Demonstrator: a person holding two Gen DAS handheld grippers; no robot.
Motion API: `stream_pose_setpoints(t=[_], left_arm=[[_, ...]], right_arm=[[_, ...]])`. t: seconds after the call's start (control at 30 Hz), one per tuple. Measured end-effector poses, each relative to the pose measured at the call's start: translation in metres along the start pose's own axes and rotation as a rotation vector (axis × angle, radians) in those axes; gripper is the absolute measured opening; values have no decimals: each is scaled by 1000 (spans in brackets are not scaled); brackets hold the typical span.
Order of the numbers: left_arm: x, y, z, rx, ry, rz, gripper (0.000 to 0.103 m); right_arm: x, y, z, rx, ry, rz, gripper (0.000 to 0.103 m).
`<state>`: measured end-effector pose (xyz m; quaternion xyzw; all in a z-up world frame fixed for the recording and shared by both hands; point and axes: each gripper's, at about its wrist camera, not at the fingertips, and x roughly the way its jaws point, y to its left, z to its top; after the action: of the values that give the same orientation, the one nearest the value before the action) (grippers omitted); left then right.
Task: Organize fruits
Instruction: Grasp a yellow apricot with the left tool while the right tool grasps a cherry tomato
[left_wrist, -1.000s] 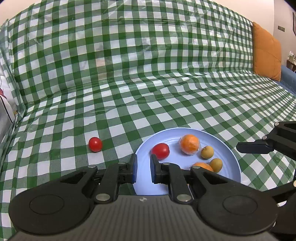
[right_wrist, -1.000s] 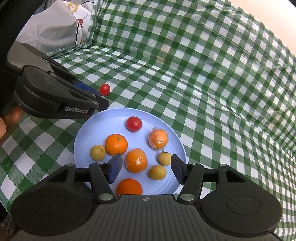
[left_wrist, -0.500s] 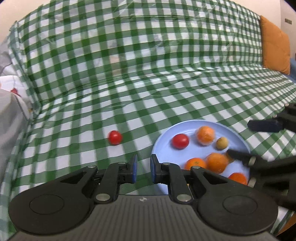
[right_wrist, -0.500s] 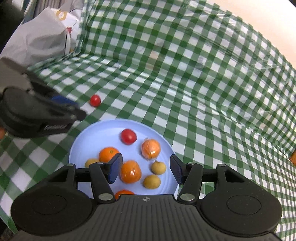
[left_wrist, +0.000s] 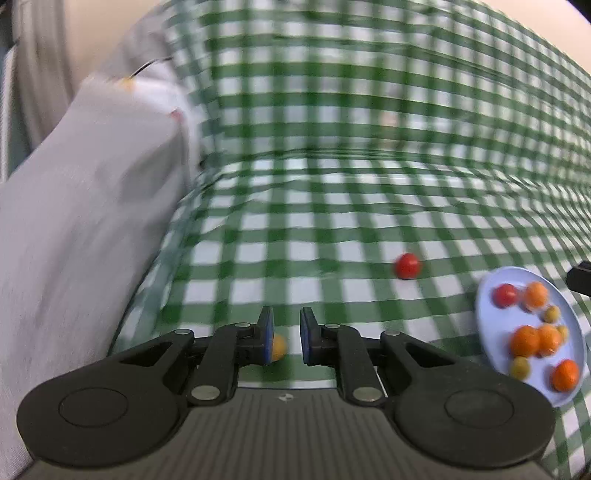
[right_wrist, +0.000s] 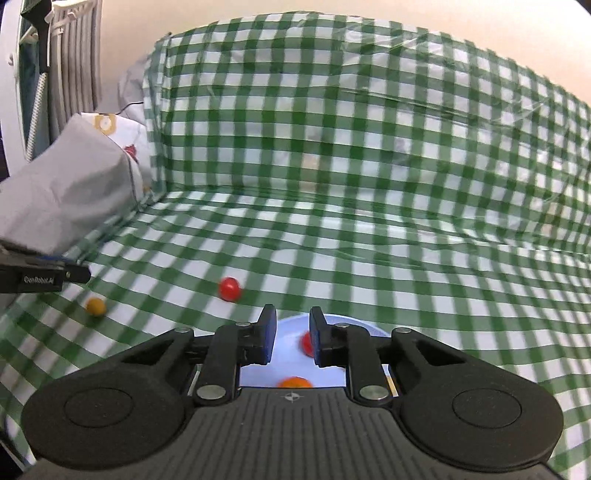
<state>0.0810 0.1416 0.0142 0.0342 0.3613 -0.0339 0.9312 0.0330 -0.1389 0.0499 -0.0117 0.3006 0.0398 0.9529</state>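
— What does each of your views give you?

— My left view shows the whole blue plate (left_wrist: 532, 391) of oranges at the checked cloth's (left_wrist: 332, 229) right edge; my right view shows only its rim.

— And the loose fruit?

— A small yellow fruit (left_wrist: 277, 347) lies just behind my left gripper's (left_wrist: 287, 338) narrowly parted, empty jaws. The round red tomato (right_wrist: 229, 288) sits ahead-left of my right gripper (right_wrist: 292, 339), jaws likewise slightly apart.

plate (left_wrist: 484, 295): 1 | tomatoes (left_wrist: 407, 266): 2 (one on plate) | oranges (left_wrist: 524, 340): 4 | small yellow fruits (left_wrist: 520, 367): 4 (one off plate)
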Motion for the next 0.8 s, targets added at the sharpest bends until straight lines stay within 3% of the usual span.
stream_pose_setpoints(t=[0.07,0.13,0.2,0.4,0.6,0.67,0.7,0.8], left_arm=[[6,12,-6,-32,-1,-8,26],[12,18,-11,-45,2,-19,42],[19,17,-14,-39,6,-18,44],[45,10,-20,1,50,-17,44],[59,-2,-29,97,86,34,43],[61,-2,-30,95,90,33,36],[61,-3,-30,101,89,37,27],[62,-5,-30,117,82,40,27]], right_arm=[[6,8,2,10,4,21,23],[15,16,5,16,11,37,26],[28,24,8,25,18,52,29],[67,45,16,59,53,69,45],[117,64,21,63,78,63,51],[135,69,22,54,88,53,51],[146,71,22,47,95,44,51],[170,74,20,39,117,27,51]])
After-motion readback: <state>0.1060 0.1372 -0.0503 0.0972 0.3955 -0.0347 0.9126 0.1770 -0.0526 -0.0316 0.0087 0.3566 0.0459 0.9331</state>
